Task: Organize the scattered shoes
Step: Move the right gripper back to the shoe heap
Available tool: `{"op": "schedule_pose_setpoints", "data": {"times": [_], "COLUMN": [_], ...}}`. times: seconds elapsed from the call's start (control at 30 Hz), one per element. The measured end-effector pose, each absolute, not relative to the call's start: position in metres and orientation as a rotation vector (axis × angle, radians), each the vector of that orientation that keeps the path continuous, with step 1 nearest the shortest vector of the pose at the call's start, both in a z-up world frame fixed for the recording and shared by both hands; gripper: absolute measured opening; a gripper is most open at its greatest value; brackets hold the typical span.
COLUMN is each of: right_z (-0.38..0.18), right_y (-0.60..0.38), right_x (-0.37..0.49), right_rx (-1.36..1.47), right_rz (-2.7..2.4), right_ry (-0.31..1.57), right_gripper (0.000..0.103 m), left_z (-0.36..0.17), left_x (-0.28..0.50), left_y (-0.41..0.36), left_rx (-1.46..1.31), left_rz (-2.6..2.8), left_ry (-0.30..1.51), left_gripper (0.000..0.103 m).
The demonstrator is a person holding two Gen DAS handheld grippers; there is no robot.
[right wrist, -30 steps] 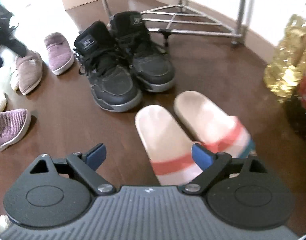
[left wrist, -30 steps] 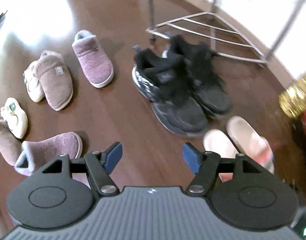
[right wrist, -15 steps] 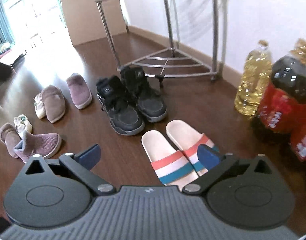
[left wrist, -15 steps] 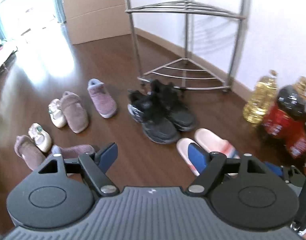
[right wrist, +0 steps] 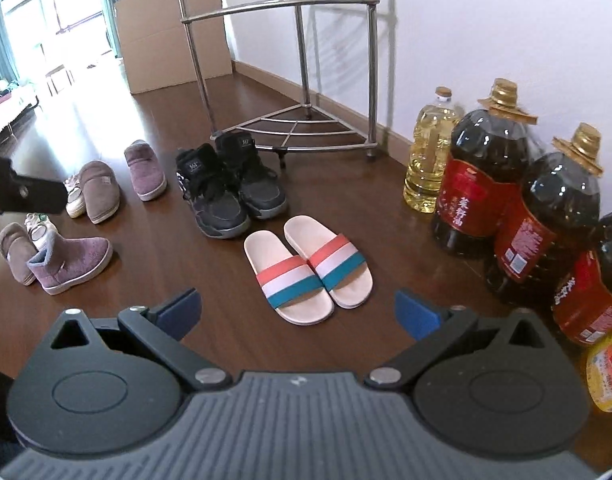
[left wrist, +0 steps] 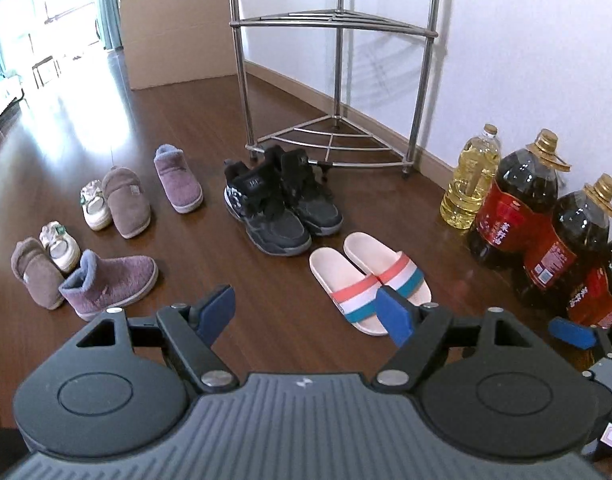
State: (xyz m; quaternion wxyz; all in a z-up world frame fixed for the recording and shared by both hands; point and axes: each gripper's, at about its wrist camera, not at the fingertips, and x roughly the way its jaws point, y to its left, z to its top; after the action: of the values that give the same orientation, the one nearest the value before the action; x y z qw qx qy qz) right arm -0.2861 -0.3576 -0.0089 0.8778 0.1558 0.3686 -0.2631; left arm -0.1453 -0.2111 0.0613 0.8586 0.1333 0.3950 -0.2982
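**Presently on the floor: shoes, rack, bottles**

Left gripper [left wrist: 306,312]: fingers spread wide, holding nothing, above the wooden floor [left wrist: 234,128].
Right gripper [right wrist: 298,312]: fingers wide apart, likewise empty.

Striped slides [right wrist: 310,268]: one pair, side by side and touching, nearest the grippers, toes pointing away.
Black sneakers [right wrist: 230,192]: one pair, side by side, just beyond the slides and directly in front of the metal corner rack [right wrist: 298,128].
Purple slippers: one [left wrist: 178,184] left of the sneakers, upright; the other [left wrist: 110,284] well apart from it, nearer the left gripper, lying across the row.
Brown slippers: one [left wrist: 126,200] beside a small white shoe [left wrist: 94,208]; the other [left wrist: 36,272] at far left, touching a second small white shoe [left wrist: 60,246].

Oil bottles [right wrist: 486,176]: clustered by the wall, right of the slides.
Cardboard box [left wrist: 178,28]: standing against the wall beyond the rack.
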Motion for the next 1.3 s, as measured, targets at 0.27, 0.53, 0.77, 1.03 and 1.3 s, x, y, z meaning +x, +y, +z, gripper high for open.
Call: {"op": "schedule_pose_setpoints", "data": {"times": [0.27,0.53,0.77,1.03,1.3], "right_z": [-0.018,-0.047,-0.074,-0.095,-0.16], "right_y": [-0.36,-0.356,-0.336,-0.303,-0.277], "right_x": [-0.284,-0.252,-0.19,-0.079,0.094], "right_rx": [0.315,0.367,0.342,0.19,0.047], "right_rz": [-0.531,-0.42,-0.319,-0.167,0.02], "right_ry": [0.795,0.871,0.956,1.014,1.082], "right_gripper": [0.102,0.102,0.102,0.102,0.089], "left_z": [0.062,0.098,0.126,0.071,-0.061], "left_x": [-0.145,-0.09,0.003,0.101,0.227], "left_y": [-0.211,-0.129,-0.01,0.035,0.05], "left_rx": [0.285,0.214,0.21,0.242,0.309], "left_rz": [-0.612,-0.427,-0.066,-0.053,-0.107], "left_ry": [0.814,0.772,0.735,0.854,1.034], "left_gripper": [0.079,0.08,0.09,0.096,0.033]}}
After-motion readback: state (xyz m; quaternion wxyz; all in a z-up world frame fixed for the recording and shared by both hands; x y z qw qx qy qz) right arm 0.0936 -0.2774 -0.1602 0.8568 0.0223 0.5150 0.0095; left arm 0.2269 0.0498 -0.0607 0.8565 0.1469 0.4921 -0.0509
